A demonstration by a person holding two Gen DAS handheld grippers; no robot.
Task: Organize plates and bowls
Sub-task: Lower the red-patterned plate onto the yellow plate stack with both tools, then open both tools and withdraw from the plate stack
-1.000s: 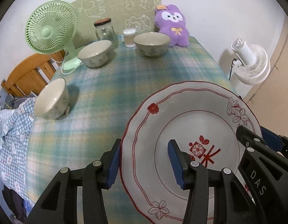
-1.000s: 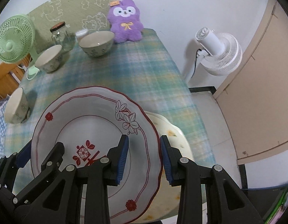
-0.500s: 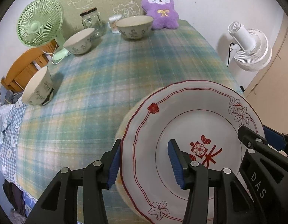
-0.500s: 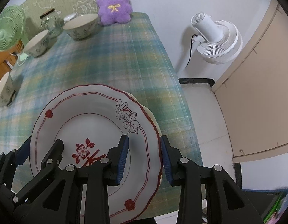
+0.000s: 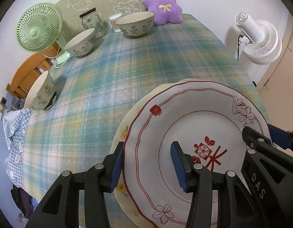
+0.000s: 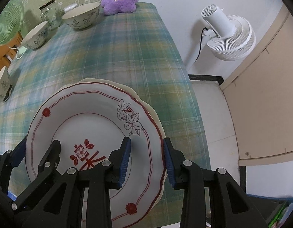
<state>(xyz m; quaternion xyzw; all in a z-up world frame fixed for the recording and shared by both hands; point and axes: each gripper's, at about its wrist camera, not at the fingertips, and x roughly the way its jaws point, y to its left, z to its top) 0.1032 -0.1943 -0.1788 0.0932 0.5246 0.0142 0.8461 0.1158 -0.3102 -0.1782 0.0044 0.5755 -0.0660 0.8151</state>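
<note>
Right now the big checked table [image 5: 146,60] has a red-patterned plate [image 5: 186,125] near its front edge, sitting over a cream plate [image 5: 125,131] with yellow flowers — so the plates look almost stacked. I cannot tell if the top plate is fully resting yet. Three bowls are left to tidy, well apart: a large bowl [image 5: 135,24] at the back, a middle bowl [image 5: 81,42] by the green fan [image 5: 39,30], and a tilted bowl [image 5: 40,93] at the left edge.

A round plate has no long side; it lies nearly flat, face up, its red sign reading toward the near edge.

The left gripper [image 5: 146,163] is clamped on the plate's left rim, and the right gripper [image 6: 146,159] on its right rim — both partly closed, one pad above and one outside the rim.
</note>
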